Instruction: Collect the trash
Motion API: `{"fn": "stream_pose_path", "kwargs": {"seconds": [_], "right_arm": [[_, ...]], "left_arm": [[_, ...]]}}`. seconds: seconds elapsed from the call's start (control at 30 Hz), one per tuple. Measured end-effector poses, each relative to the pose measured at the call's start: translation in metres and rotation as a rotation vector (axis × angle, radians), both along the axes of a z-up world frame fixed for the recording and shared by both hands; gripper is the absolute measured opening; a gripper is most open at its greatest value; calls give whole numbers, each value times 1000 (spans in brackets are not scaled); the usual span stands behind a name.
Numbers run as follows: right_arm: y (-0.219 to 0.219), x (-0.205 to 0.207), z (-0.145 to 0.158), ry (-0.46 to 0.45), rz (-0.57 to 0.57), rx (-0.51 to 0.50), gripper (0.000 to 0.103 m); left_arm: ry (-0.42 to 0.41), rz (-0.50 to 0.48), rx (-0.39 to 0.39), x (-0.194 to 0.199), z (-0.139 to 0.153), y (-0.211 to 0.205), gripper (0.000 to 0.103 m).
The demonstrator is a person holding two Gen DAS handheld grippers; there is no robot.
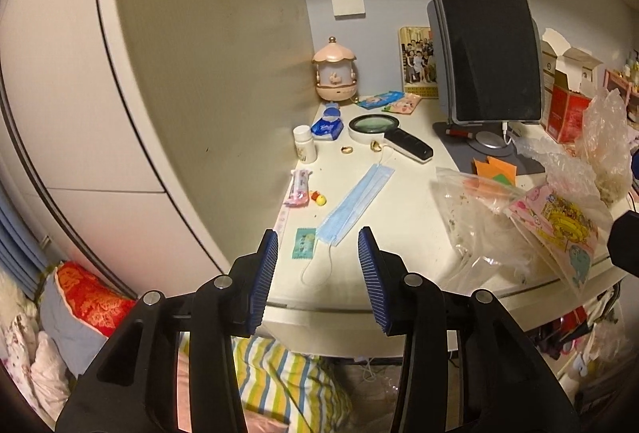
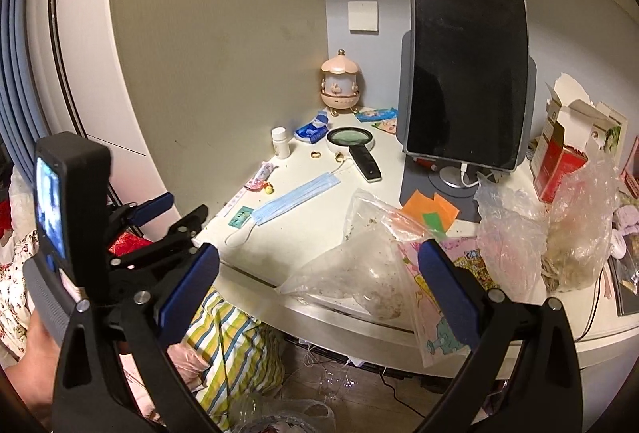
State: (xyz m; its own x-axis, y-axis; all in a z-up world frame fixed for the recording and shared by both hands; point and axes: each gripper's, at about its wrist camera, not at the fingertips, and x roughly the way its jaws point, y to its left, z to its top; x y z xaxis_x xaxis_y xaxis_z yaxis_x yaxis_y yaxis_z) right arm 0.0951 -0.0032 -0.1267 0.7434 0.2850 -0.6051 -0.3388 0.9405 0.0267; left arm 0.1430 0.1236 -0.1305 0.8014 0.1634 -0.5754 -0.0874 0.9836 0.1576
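A used blue face mask (image 1: pixel 353 205) lies on the white desk (image 1: pixel 399 201), its ear loop near the front edge. A small green wrapper (image 1: pixel 303 242) lies beside it, and a pink wrapper (image 1: pixel 298 188) sits further left. My left gripper (image 1: pixel 318 245) is open and empty, hovering above the desk's front edge, just short of the mask. A dirty clear plastic bag (image 2: pixel 359 269) lies at the desk's front. My right gripper (image 2: pixel 319 253) is open and empty, its jaws on either side of this bag, which also shows in the left wrist view (image 1: pixel 491 229). The mask shows there too (image 2: pixel 295 197).
A tablet on a stand (image 1: pixel 485 38), a magnifying glass (image 1: pixel 383 131), a white bottle (image 1: pixel 304 143), tissue pack (image 1: pixel 327 127), pink lamp (image 1: pixel 334 76), two rings, crumpled plastic bags (image 2: pixel 559 233) and a red box (image 2: pixel 559 165) crowd the desk. A cabinet wall (image 1: pixel 179 74) stands left. Bedding lies below.
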Motion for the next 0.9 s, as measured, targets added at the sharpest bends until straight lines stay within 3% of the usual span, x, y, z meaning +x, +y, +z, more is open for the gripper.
{"fn": "stream_pose_path", "kwargs": {"seconds": [0.63,0.67,0.73,0.83,0.9], "right_arm": [[27,-22,-2,1,40,-26,97],[28,-23,-1,-1,39,-25,97],[28,-26,0,-4,36,-24,97],[26,-28,1,-8,28,-24,97],[24,-30,1,-10,17,-26,97]], "left_arm": [[26,33,-12,-39,-4,21,41],[26,35,-10,-40,-3,21,43],[21,45,-3,-42,-2,22,60],[9,60,0,-46,1,22,75],[12,60,-2,-47,1,22,80]]}}
